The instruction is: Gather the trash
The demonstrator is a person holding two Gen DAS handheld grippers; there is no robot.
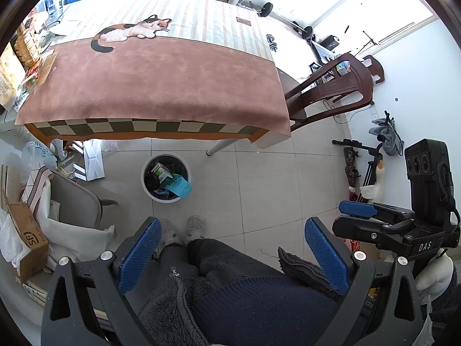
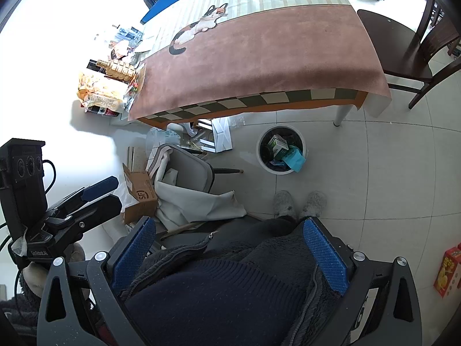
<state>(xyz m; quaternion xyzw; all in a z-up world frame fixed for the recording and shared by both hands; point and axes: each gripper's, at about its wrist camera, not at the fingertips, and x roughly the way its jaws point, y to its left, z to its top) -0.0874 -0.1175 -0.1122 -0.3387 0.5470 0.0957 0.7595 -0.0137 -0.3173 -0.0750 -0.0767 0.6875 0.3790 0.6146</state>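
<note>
Both tools are held up high over the person's lap, and neither one holds anything. The left tool (image 1: 232,255) has its two blue fingers spread wide apart. The right tool (image 2: 229,255) is spread wide too.

The trash bin (image 1: 143,184) stands on the floor just in front of the near edge of the bench (image 1: 173,80), close to the person's gray slippers (image 1: 184,229). It already has trash in it: a green and white box (image 1: 162,172), something dark, and a blue bag (image 1: 181,186) that hangs over the rim. The brown cloth on the bench looks bare, so I think most of the picking up is done, or the person is looking for more.

Going from left to right, the left edge of the bench has a heap of food packets (image 2: 100,92) and a gold bottle (image 2: 116,69). Next would be to reach there, or down to the floor, with a tool open, and pinch one thing.

Writing I can read: the brown carton (image 2: 139,193) on the floor at the left says "SF". The right tool's body shows "DAS" in the left camera. The red snack box (image 2: 446,271) on the floor at the far right has writing too small to read.
</note>
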